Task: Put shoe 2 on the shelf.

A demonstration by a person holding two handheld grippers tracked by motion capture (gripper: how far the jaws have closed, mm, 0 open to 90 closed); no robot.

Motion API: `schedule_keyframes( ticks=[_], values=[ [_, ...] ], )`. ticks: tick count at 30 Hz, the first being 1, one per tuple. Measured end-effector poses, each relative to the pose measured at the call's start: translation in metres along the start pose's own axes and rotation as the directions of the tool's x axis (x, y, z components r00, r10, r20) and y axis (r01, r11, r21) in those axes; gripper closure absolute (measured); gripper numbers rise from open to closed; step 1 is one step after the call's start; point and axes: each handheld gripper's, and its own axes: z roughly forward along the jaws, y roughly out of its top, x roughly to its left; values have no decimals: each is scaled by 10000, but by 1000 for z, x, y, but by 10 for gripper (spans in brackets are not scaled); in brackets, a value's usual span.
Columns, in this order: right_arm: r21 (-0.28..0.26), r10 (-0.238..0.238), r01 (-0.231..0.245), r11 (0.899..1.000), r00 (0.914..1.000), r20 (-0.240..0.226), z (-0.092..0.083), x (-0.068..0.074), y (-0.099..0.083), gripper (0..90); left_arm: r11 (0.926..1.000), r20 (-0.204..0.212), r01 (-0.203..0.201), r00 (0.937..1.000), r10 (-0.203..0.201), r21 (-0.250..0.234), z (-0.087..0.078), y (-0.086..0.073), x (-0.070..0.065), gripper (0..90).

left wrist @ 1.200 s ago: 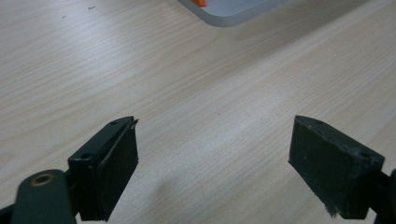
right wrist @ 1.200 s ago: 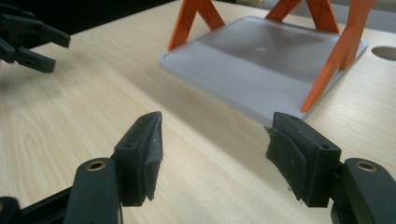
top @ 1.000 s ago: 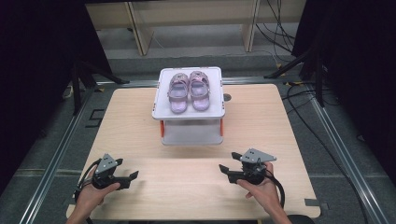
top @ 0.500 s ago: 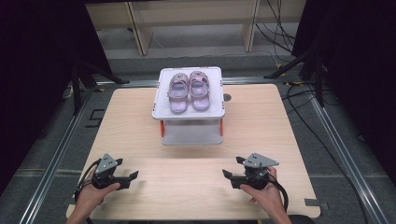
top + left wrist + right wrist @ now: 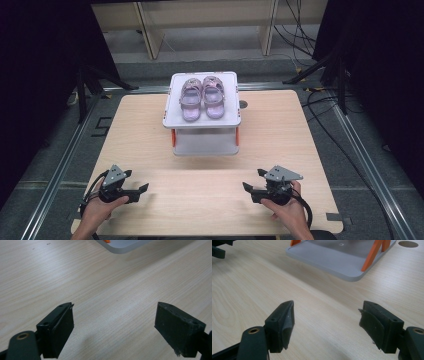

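- Compared with a second ago, the right gripper [image 5: 252, 186] has slid a bit toward the near edge of the table [image 5: 280, 125], and its jaws have just been opening, with nothing between them.
- The left gripper [image 5: 141, 188] hasn't budged, and the pair of pink sandals [image 5: 201, 98] sits exactly where it was.
- Right hand [image 5: 285, 210] comes in from the bottom and holds its gripper low over the wood, pointing left across the table, jaws wide apart over bare tabletop.
- Left hand [image 5: 97, 210] does the same at the near left corner, gripper pointing right, jaws spread wide and empty too.
- The sandals sit side by side on top of the white two-tier rack [image 5: 205, 142] with orange legs at the far middle of the table, well apart from both grippers.
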Motion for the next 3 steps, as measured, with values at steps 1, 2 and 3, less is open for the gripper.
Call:
schedule_keyframes(
  ticks=[1, 2, 3],
  values=[
    [-11, -33, 33, 10000, 10000, -41, 0, 0, 0, 276, 10000, -2, -13, 10000, 13, -3, 0, 0, 0, 150],
    [-21, -41, 40, 10000, 10000, -44, 0, 0, 0, 276, 9998, 33, -180, 9998, 180, -45, 0, 1, 1, 150],
    [-18, -45, 45, 10000, 10000, -38, 0, 0, 0, 276, 9999, 14, -107, 9999, 107, -39, 0, 0, 1, 150]
  ],
)
